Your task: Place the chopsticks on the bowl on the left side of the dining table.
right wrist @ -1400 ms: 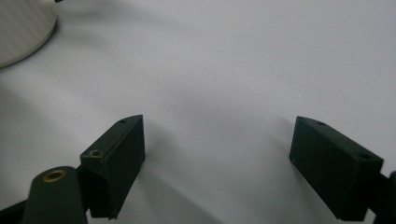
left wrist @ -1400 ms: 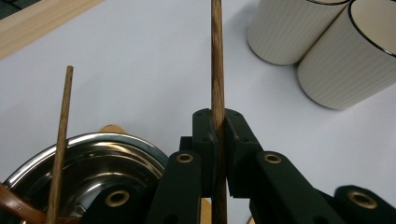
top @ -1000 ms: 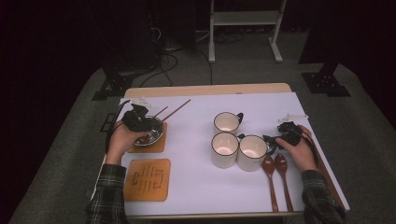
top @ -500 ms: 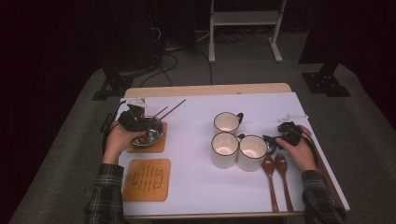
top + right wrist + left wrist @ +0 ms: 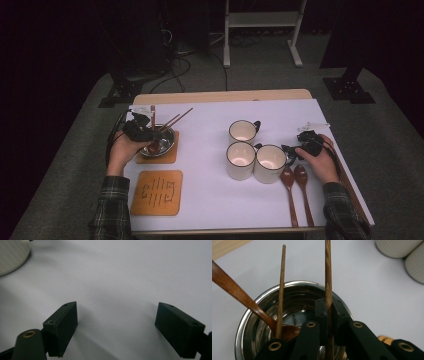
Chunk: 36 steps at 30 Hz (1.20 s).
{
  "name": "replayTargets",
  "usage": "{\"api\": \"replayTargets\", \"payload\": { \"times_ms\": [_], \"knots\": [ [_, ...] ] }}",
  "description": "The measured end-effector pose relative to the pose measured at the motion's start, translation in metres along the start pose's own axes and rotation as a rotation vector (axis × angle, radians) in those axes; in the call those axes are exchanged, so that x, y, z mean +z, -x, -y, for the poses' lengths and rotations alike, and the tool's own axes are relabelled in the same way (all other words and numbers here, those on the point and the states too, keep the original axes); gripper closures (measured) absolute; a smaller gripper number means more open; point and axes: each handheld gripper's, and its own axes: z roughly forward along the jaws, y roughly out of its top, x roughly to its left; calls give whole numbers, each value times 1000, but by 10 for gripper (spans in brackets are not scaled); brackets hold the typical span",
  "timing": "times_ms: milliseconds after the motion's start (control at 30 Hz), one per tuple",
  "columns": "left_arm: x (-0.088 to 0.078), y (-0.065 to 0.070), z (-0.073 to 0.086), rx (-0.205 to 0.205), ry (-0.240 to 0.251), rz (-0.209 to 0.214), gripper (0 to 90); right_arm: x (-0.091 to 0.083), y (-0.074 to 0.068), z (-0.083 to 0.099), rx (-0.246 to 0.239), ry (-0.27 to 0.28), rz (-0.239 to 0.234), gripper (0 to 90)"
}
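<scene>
three mugs (image 5: 243, 132) (two spoons (image 5: 288, 178) beside)

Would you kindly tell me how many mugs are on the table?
3: the far mug sits alone; the near-left mug and near-right mug stand side by side before it, left of the right tool.

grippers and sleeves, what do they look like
Both are black. The left gripper has flat block-shaped pads on jointed links with brass-coloured rivets; the right gripper has the same blocky pads. A dark cable trails from the left one. The sleeves are dark plaid.
</scene>
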Motion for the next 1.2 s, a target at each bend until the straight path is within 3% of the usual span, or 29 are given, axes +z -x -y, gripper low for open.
{"api": "replayTargets", "payload": {
  "times_ms": [533,1200],
  "knots": [
    [3,-13,13,-24,-28,-30,843,0,0,0,0,0,0,167],
    [7,-23,25,-37,-75,-32,843,0,0,0,0,0,0,168]
  ]
}}
